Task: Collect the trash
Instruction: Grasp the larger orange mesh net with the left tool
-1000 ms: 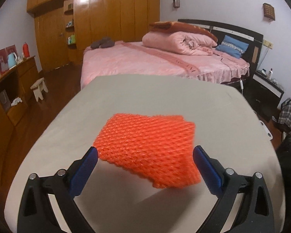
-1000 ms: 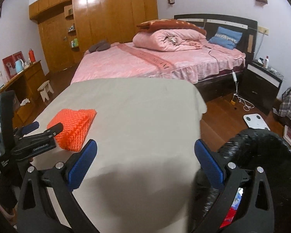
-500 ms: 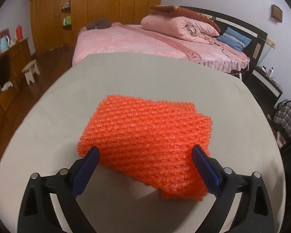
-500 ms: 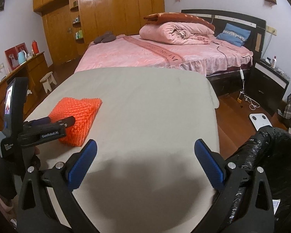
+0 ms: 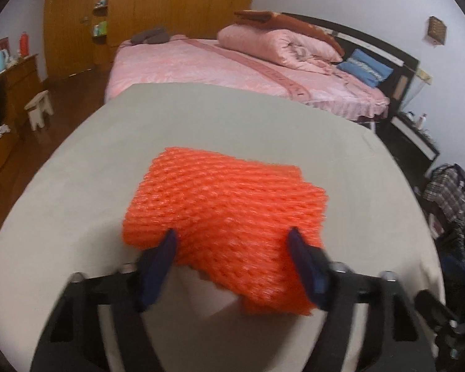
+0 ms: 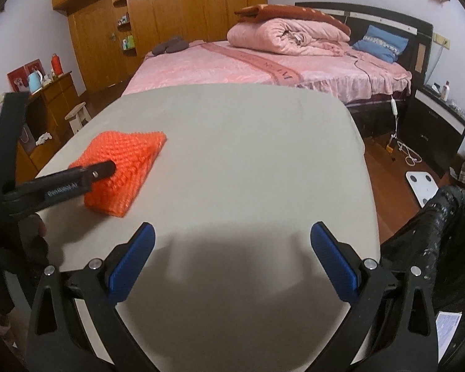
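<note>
An orange foam net lies on the beige table; it also shows at the table's left in the right wrist view. My left gripper has its jaws pressed against both sides of the net's near end. In the right wrist view the left gripper's finger rests on the net. My right gripper is open and empty above the table's near edge. A black trash bag stands at the right.
A pink bed with folded quilt stands behind the table. Wooden wardrobes line the far wall, a dresser and small stool stand at left. A nightstand and a floor scale are at right.
My left gripper moved forward over the net and its jaws closed in onto it. My right gripper rose slightly and drew back from the trash bag.
</note>
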### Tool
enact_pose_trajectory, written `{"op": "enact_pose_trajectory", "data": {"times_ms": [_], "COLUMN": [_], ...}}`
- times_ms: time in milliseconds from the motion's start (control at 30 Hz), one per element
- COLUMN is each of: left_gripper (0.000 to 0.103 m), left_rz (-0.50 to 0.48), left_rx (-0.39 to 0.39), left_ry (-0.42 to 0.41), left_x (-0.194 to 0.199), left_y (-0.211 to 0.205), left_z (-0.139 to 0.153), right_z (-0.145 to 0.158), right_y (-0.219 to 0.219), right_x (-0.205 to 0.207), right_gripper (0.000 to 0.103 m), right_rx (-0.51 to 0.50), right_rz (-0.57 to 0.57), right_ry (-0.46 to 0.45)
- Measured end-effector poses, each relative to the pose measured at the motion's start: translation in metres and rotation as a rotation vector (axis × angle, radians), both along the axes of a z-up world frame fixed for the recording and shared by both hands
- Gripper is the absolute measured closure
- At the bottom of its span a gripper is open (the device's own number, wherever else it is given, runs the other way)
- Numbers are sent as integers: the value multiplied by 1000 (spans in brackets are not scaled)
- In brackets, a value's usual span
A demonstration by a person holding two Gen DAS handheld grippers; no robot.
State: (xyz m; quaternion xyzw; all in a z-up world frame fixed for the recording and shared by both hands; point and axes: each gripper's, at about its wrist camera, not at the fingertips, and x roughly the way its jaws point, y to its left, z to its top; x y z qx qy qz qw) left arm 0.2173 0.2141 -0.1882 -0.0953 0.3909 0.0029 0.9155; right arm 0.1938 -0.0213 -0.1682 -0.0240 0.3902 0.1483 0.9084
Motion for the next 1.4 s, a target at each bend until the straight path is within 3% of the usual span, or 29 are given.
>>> {"op": "enact_pose_trajectory", "data": {"times_ms": [100,167,333,533,667,867,1000,1400], "left_gripper": [62,66,66,64,53,53,65,65], "left_rz": [-26,-24,-1,-3,6,3,-9,21], "left_rx": [-4,-9,-49,-66,-58,-38,-31,2], "left_ry": [-16,-30,-77,-76,-67,-56,-66,-107], "left_x": [-1,-1,-8,-16,-20,-28,-34,-63], "left_y": [-5,-6,0,4,6,10,12,33], "left_z": [3,5,14,20,21,19,22,38], "right_z": [-2,-3,-3,-3,-4,-4,-5,1], "right_y": [-2,-2,-1,0,2,3,3,18], "right_x": [1,1,-1,1,-1,-2,-2,-2], "right_gripper": [5,5,5,5,5,5,5,5], "right_rx": [6,8,-2,-14,-20,-23,-24,-10], "right_rz": [-7,-6,1,1,8,9,10,31], "right_ry": [9,10,4,0,-3,-3,-1,-16]}}
